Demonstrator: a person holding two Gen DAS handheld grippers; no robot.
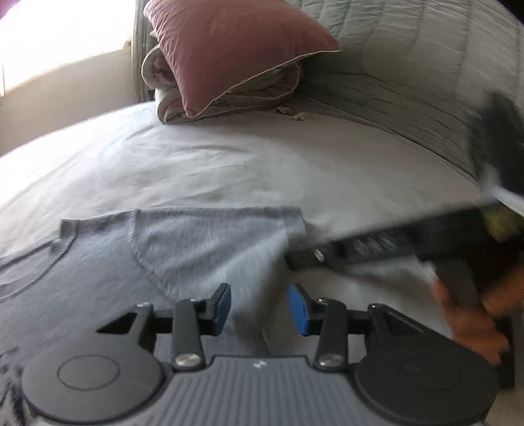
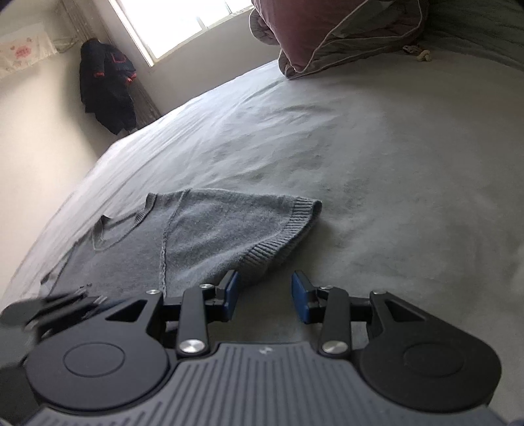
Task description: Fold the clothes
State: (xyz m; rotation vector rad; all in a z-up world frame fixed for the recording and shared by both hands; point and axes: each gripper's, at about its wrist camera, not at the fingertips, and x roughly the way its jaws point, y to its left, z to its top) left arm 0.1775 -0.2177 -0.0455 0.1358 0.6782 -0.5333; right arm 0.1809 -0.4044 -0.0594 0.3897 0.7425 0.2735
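Note:
A grey knit sweater lies flat on the bed sheet, neckline to the left and one short ribbed sleeve spread to the right. My left gripper hovers low over the sweater's right edge, its blue pads apart and pressing on nothing. In the left wrist view my right gripper comes in blurred from the right, its tip at the sleeve edge, held by a hand. In the right wrist view the right gripper stands open just before the sweater, near its ribbed cuff. The left gripper shows blurred at lower left.
A maroon pillow on a bundled duvet sits at the head of the bed, with a grey quilt to its right. A dark jacket hangs in the corner under the bright window. The bed's left edge falls off beside the wall.

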